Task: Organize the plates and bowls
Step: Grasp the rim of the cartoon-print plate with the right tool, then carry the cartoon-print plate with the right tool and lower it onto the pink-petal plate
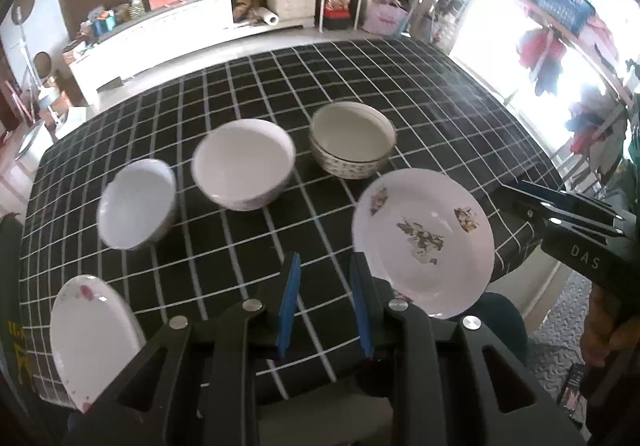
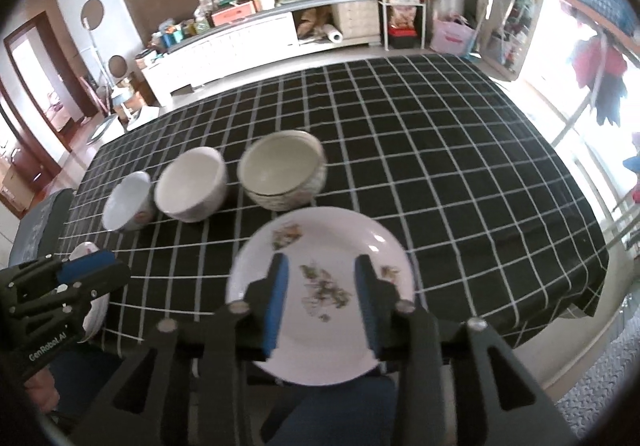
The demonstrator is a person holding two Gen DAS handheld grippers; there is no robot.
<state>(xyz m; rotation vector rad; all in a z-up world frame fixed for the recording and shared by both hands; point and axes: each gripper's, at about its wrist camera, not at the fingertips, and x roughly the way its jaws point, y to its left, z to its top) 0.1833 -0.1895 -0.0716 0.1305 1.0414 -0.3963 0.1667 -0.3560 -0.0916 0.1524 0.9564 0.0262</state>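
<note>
A counter (image 2: 460,149) under a black cloth with white grid lines is carrying three bowls in a row across its middle. The patterned bowl (image 2: 282,175) is sitting nearest the middle, the white bowl (image 2: 191,185) just beside it, and the small bowl (image 2: 127,201) toward the left edge.

A leaf-print plate (image 2: 320,294) is lying at the near edge, its near rim overhanging the counter. The right tongs (image 2: 322,306) are hovering over this plate with the blue pads apart, nothing gripped between them.

A pink-flowered plate (image 1: 90,338) is resting at the near left corner. The left tongs (image 1: 326,306) are hanging above bare cloth between the two plates, pads parted and gripping nothing.
</note>
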